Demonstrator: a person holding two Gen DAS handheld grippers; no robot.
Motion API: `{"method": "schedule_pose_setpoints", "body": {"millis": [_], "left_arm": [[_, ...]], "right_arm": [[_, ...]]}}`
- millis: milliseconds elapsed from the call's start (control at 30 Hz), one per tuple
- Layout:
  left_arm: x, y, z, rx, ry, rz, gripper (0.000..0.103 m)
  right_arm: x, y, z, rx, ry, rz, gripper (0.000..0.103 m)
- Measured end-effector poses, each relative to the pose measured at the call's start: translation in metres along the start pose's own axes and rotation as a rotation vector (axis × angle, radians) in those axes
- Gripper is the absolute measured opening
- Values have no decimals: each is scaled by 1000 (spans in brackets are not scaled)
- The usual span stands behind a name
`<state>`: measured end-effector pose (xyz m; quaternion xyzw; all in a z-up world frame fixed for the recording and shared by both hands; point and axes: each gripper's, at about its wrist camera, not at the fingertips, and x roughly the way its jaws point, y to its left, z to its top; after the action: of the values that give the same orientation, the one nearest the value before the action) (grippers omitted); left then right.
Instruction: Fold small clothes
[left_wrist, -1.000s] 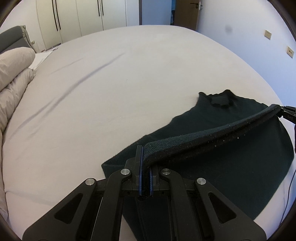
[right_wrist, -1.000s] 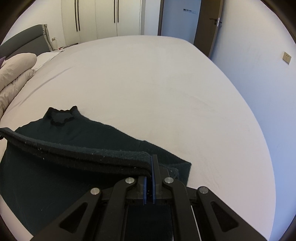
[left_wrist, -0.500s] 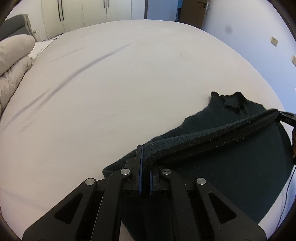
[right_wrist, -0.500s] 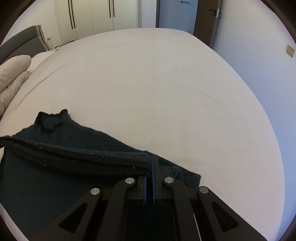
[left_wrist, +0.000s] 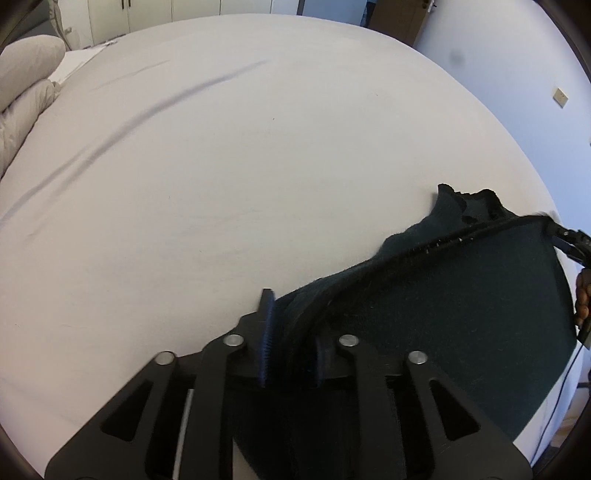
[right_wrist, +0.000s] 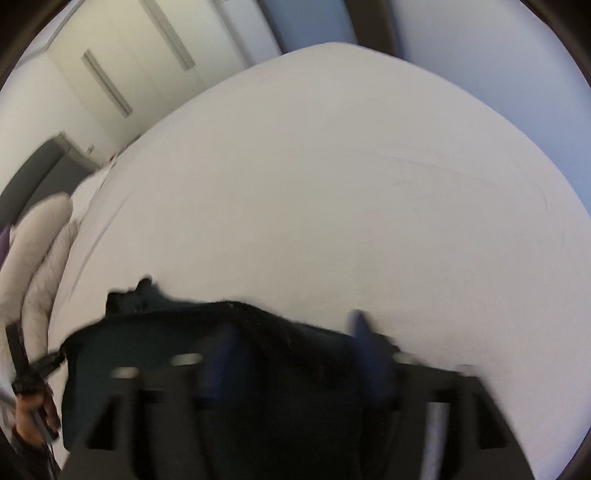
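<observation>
So over on the left there's a puffy pale duvet (left_wrist: 26, 85) bunched at the edge of the white bed (left_wrist: 258, 166), nothing to do with the job. The left gripper (left_wrist: 291, 343) is opening, with the folded hem of the dark green knit top (left_wrist: 461, 314) still lying loose between its jaws. The top sits on the near right part of the bed, collar (left_wrist: 469, 203) pointing away. Further right, the right gripper (right_wrist: 291, 354) is opening too, jaws already wide, hem draped between them (blurry view). Looks like the release after a bottom-to-top fold. Next probably calls for backing both grippers out without dragging the fabric.
</observation>
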<state>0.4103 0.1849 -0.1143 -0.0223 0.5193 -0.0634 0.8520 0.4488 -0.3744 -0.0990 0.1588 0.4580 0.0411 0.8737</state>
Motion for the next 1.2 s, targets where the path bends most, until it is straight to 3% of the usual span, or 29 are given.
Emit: {"method": "schedule_pose_setpoints", "body": {"millis": [33,67,133,233,300,500,633,733,900,1067,1200], "left_arm": [[-2,4,3,-16,-9,15,41],[-4,7,5,-35,-23,31,70],[-13,19,12,-92,-71,64,85],[-24,30,16,-145,-103,60,85],[-37,31,13,-158,-146,49,85],[-77,6,-25,-113,-231,-48,85],[-83,-25,-74,-51,-197,-129,85],[-79,-36,-111,-46,-161,-133,85],[-67,-26,-158,-108,-83,-160,83],[-83,-14,-188,-114,-111,-193,73],[-108,2,-200,-143,-182,-275,72]], "right_arm": [[-3,-4,0,24,-17,-18,100],[-7,-11,-2,54,-39,-15,100],[-9,-22,-4,107,-28,4,98],[-16,-31,-9,130,-32,-28,81],[-28,-31,-11,120,-67,-25,77],[-79,-41,-34,148,-162,42,77],[-91,-38,-57,125,-113,63,77],[-92,-28,-83,79,-75,34,77],[-76,-24,-114,56,-13,7,77],[-86,-24,-133,-26,-31,-28,75],[-108,-32,-135,42,-88,105,75]]}}
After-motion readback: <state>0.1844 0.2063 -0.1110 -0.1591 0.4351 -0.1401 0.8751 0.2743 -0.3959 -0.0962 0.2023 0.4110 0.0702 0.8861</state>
